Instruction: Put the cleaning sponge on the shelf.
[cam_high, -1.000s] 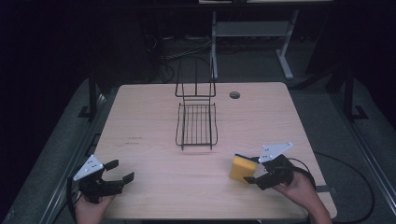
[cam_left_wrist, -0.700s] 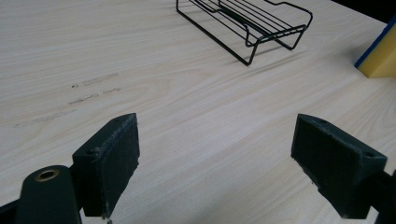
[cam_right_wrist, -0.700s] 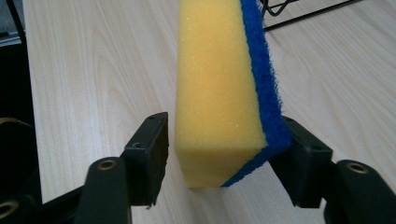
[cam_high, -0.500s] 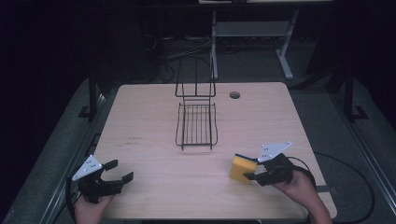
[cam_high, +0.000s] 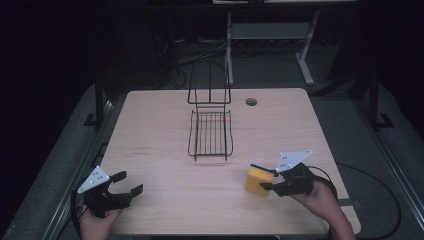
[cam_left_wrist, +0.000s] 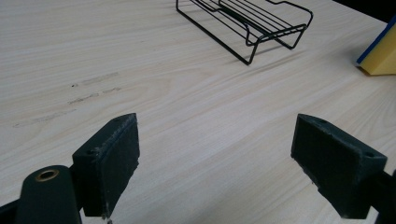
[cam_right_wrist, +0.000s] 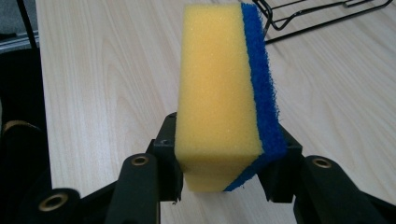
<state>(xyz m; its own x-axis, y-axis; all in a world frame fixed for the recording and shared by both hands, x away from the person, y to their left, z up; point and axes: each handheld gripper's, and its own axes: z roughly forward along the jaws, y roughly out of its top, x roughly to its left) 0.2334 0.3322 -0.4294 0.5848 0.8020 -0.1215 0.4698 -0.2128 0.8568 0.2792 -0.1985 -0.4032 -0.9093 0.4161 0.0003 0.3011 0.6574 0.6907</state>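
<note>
Resting at the bench's (cam_high: 165, 115) near left corner: left gripper (cam_high: 131, 183), jaws spread wide, nothing between them. Standing at centre, toward the far edge: black wire rack (cam_high: 210, 134). Clamped at near right: yellow sponge with blue scouring face (cam_high: 259, 180), held on edge in right gripper (cam_high: 268, 186), jaws just closed onto it

Lab: bare test table (cam_high: 150, 130), floor cables (cam_high: 200, 50), dark surroundings.
</note>
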